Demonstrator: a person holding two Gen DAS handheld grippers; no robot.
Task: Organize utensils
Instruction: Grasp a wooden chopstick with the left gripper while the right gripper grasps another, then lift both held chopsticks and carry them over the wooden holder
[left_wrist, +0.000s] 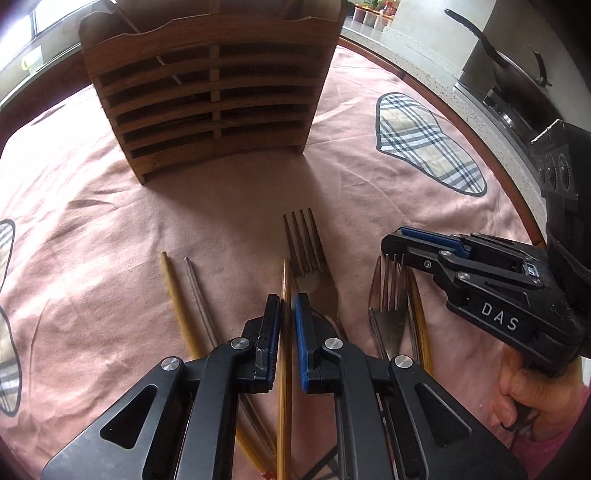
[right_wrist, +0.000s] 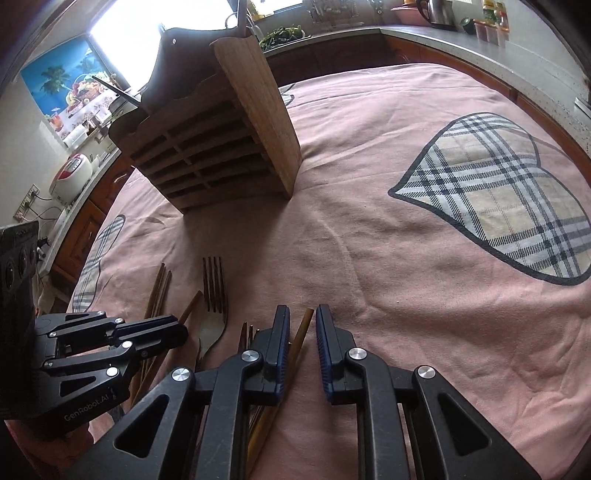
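desk under pink cloth carries all | slatted wooden holder upright at back, ready for sorted utensils | forks and chopsticks lie loose in front | left hand-held gripper clamped on a bamboo chopstick, likely to lift | right hand-held gripper nearly closed around another chopstick, grip uncertain

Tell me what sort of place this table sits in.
Most likely a home kitchen: a rice cooker on the side counter, a kettle by the far wall, and a lidded pan on a stove.
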